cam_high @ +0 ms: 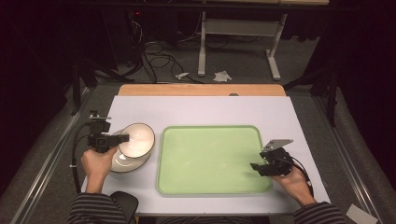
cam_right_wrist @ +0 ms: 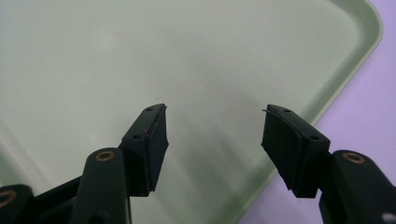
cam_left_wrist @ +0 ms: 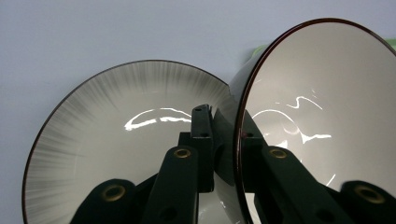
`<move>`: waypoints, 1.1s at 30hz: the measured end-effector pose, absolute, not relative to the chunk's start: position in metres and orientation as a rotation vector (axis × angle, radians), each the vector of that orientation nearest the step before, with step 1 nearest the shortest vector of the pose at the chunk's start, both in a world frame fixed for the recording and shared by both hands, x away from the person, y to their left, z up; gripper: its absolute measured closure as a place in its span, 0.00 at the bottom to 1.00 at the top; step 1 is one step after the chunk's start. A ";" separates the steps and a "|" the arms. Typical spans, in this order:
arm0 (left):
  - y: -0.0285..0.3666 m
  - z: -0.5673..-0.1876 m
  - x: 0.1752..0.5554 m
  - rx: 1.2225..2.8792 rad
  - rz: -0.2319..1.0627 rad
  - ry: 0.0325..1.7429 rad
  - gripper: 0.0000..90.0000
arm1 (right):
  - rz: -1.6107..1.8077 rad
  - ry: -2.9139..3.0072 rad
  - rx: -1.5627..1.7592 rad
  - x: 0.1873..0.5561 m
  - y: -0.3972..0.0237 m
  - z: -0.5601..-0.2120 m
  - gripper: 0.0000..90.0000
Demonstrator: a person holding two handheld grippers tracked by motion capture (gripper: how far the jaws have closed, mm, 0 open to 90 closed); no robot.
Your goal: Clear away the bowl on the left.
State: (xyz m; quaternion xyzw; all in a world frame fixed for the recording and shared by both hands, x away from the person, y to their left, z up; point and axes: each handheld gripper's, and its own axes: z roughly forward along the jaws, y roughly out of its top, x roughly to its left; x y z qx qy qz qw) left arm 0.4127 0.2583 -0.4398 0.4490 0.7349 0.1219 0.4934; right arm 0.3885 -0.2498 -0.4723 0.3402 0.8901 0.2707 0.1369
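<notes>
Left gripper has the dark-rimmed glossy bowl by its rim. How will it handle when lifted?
The dark-rimmed glossy cream bowl looks rigid, probably ceramic, so likely breakable. Its shiny glaze suggests a slippery hold. The left gripper pinches only the rim, with the bowl tilted above the grey-streaked plate, so it may swing.

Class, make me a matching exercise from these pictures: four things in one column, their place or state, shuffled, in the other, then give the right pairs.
Things:
1. bowl
2. plate
3. tray
4. right gripper

Place or state:
A. light green, nothing on it
B. flat on the table, under the tilted dish
C. fingers apart, holding nothing
D. tilted, rim pinched by the left gripper

Pairs: 1-D, 2-B, 3-A, 4-C
</notes>
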 end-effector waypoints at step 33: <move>0.204 -0.419 0.412 1.200 0.205 1.646 0.91 | 0.783 2.580 0.986 0.390 -0.250 -0.472 0.46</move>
